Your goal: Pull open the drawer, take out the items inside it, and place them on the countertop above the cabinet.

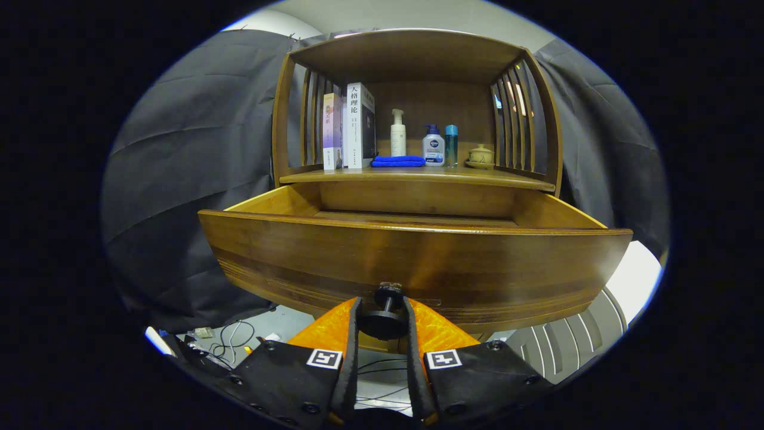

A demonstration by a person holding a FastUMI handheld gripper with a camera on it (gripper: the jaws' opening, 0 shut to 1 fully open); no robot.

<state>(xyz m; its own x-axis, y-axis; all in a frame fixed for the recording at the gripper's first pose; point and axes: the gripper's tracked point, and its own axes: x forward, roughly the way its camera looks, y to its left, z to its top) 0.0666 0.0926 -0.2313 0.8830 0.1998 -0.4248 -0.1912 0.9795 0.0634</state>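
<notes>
Your gripper (382, 306) is clamped on the knob (382, 322) of the pulled-out drawer (412, 263). On the countertop (418, 176) above, from the left: books (349, 126), a folded blue cloth (398, 160), bottles (434, 145), a lidded cup (480, 155). Dark cloth walls (197, 155) flank the cabinet.

The gripper (382, 310) has two long wedge-shaped fingers (334, 334) that taper toward their tips. Each one rises from a flat black base plate fixed with dark round screws at the corners. Each plate carries a small square black-and-white marker near its inner edge.
</notes>
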